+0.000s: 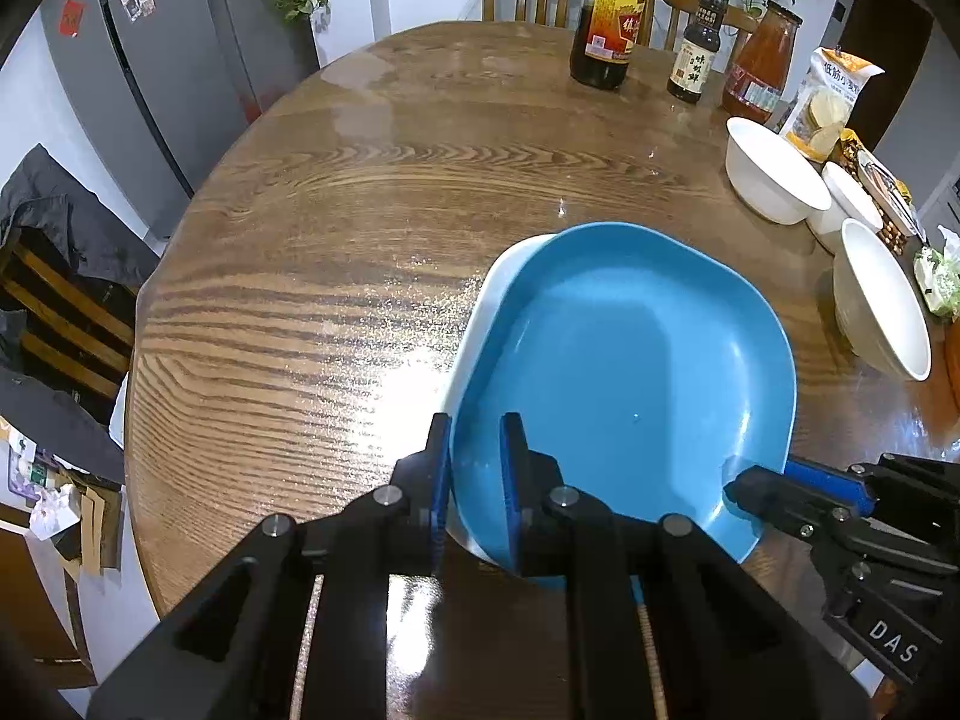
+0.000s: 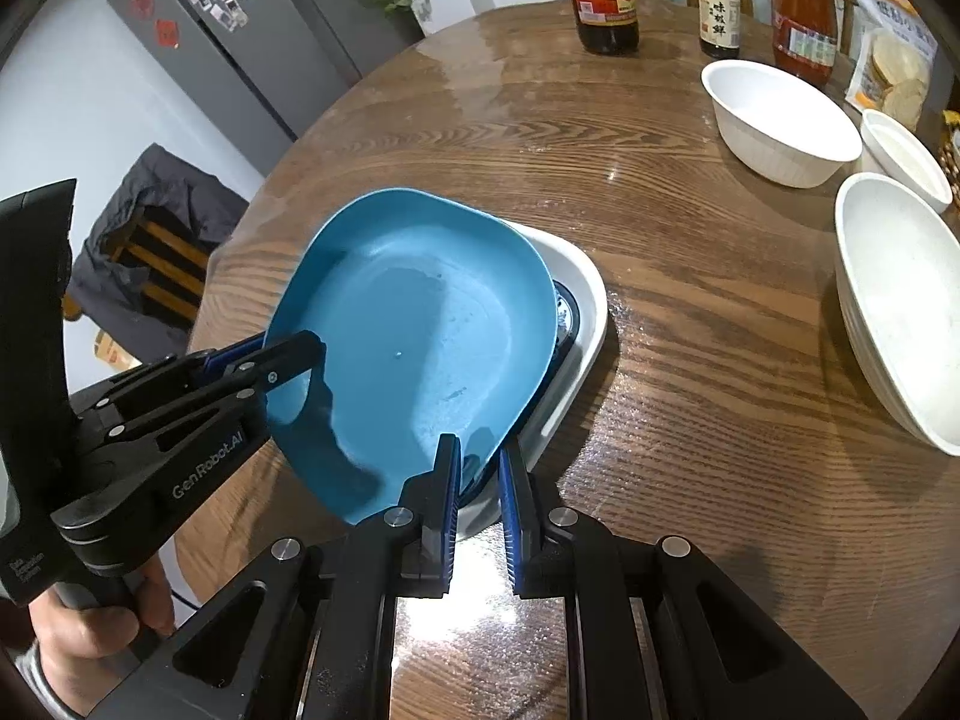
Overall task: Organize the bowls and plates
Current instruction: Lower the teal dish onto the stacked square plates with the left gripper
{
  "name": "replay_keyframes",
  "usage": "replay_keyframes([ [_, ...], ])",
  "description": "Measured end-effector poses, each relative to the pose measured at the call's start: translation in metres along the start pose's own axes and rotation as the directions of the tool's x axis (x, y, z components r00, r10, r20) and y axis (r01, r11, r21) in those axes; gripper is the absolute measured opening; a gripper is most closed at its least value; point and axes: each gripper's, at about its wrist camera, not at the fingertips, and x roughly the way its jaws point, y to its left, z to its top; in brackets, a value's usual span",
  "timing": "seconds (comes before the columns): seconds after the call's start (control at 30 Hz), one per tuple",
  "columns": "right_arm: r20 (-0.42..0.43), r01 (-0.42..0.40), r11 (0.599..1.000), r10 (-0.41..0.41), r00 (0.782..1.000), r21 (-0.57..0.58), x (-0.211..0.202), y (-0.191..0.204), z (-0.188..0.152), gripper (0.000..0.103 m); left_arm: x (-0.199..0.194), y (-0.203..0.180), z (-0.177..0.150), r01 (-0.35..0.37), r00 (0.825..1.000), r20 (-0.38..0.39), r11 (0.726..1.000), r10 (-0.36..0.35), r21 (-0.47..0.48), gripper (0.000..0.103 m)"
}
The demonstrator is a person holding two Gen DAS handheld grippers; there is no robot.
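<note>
Gripping the blue plate [image 1: 624, 372] from two sides, both grippers hold it tilted over a white plate [image 2: 579, 312] on the round wooden worktop [image 1: 360, 228]. The left gripper [image 1: 477, 468] has its fingers nearly closed on the plate's near rim. The right gripper [image 2: 480, 474] pinches the rim on its own side, its fingers almost together. The blue plate's far edge rests inside the white one, with something dark showing between them. Three white bowls [image 2: 780, 120] stand well apart to the right, near sauce bottles [image 1: 609, 18]. A person's hand [image 2: 102, 630] grasps the left gripper's handle.
</note>
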Motion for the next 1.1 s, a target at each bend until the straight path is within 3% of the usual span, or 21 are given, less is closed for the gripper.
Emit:
replay_keyframes([
  [0.73, -0.001, 0.042, 0.999, -0.042, 0.999, -0.007, -0.0017, 0.0021, 0.0010, 0.015, 0.0010, -0.0032, 0.0009, 0.000, 1.000, -0.018, 1.000, 0.000, 0.000, 0.018],
  [1.1, 0.019, 0.102, 0.994, -0.102, 0.995, -0.040, -0.0048, 0.0087, 0.0019, 0.015, -0.0009, -0.0011, -0.0004, -0.003, 1.000, -0.010, 1.000, 0.003, -0.003, 0.018],
])
